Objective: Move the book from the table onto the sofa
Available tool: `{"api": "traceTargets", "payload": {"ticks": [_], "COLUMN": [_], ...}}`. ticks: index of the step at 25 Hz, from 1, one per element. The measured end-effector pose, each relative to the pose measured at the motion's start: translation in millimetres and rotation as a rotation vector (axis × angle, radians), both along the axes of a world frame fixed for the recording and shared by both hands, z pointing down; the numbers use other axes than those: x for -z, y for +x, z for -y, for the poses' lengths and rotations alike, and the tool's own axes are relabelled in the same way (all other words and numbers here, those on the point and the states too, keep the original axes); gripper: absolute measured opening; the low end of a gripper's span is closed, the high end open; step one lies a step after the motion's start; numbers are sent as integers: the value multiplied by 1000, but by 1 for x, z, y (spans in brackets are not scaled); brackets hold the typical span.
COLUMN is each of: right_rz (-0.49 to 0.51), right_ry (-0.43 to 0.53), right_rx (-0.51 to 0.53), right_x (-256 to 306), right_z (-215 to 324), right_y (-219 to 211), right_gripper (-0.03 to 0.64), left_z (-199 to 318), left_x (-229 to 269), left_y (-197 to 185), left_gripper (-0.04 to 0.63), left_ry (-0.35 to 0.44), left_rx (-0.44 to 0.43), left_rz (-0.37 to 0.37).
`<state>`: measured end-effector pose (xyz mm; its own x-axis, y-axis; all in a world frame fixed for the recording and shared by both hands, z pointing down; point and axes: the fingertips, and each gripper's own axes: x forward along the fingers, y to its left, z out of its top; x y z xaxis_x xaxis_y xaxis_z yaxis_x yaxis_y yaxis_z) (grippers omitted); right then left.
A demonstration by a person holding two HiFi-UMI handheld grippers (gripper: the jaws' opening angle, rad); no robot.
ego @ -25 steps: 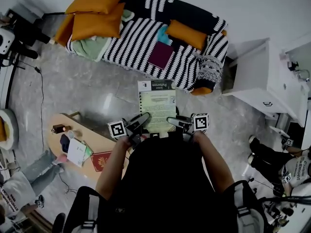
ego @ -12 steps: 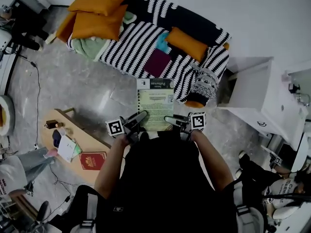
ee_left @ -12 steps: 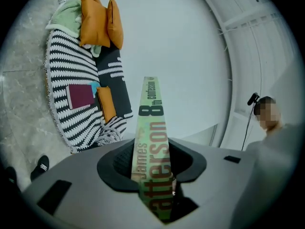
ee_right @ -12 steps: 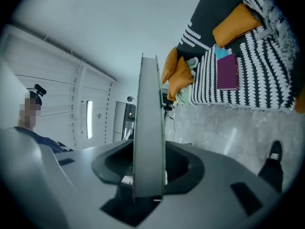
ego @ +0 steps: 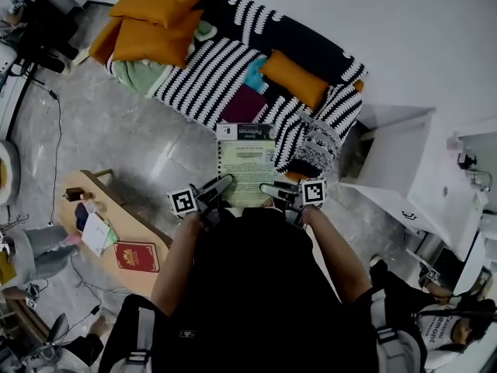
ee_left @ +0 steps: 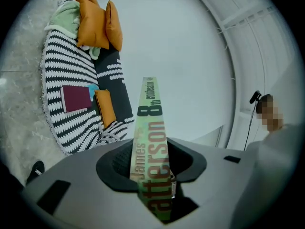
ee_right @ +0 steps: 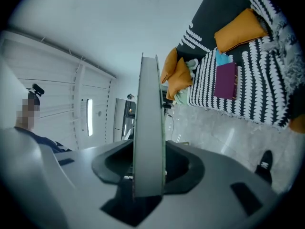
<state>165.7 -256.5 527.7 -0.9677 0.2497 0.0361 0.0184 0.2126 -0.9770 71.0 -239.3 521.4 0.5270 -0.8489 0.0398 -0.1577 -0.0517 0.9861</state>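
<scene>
- At the middle of the head view, the book (ego: 248, 162) rides flat in the air between the two tongs. It is clear of the worktop (ego: 116, 222) at lower left and not yet on the sofa (ego: 198, 80) across the top of the frame.
- Left tongs (ego: 220, 186) are clamped on the spine side; their own view shows the printed spine pinched between the jaws.
- Right tongs (ego: 273, 190) are clamped on the opposite side, where the pale page edge fills the gap between the jaws.
- Step in hand, as I judge it: the carry — the pick-up is done, the set-down is not.
- The next move calls for bringing the book on over the seat and lowering it level. Both tongs should then open together, so that neither side drops first.
- Landing room:
  - A maroon book (ego: 243, 103) already lies on the striped seat, just beyond the carried book's far edge.
  - An orange cushion (ego: 293, 78) sits to its right.
  - Two larger orange cushions (ego: 151, 18) and a green cloth (ego: 144, 74) fill the upper-left end.
  - The bare stripes between the green cloth and the maroon book look like the freest patch.
- Edges to mind:
  - The sofa's front edge meets the book's far edge in the frame.
  - The patterned armrest (ego: 317, 146) is just beside the book's far right corner — the closest thing to snag.
  - A white cabinet (ego: 392, 158) at right stands well apart.
</scene>
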Motion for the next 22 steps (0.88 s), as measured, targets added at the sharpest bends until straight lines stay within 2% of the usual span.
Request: {"api": "traceTargets", "payload": {"ticks": [10,13,19,22], "right_rz": [-56,-59,-118,-110], "right_ry": [-37,-40,-3,-8], "right_rx": [-54,-70,-136,-182], "right_x": [-16,-19,-27,-27], "right_z": [8,14,38,51], "right_y": [-4,-16,-59,-80], "right_gripper": [185,185,186,186], "left_z": [18,27,56,74], "left_x": [-13,-17,-24,-33], "left_y": [-8,-22,-63,-85], "left_gripper": [173,173,184,187], "left_ry": [-19,-2,-30,-32], "left_rx": [-59,-110,-245,-320], "left_rz": [58,108,123,162]}}
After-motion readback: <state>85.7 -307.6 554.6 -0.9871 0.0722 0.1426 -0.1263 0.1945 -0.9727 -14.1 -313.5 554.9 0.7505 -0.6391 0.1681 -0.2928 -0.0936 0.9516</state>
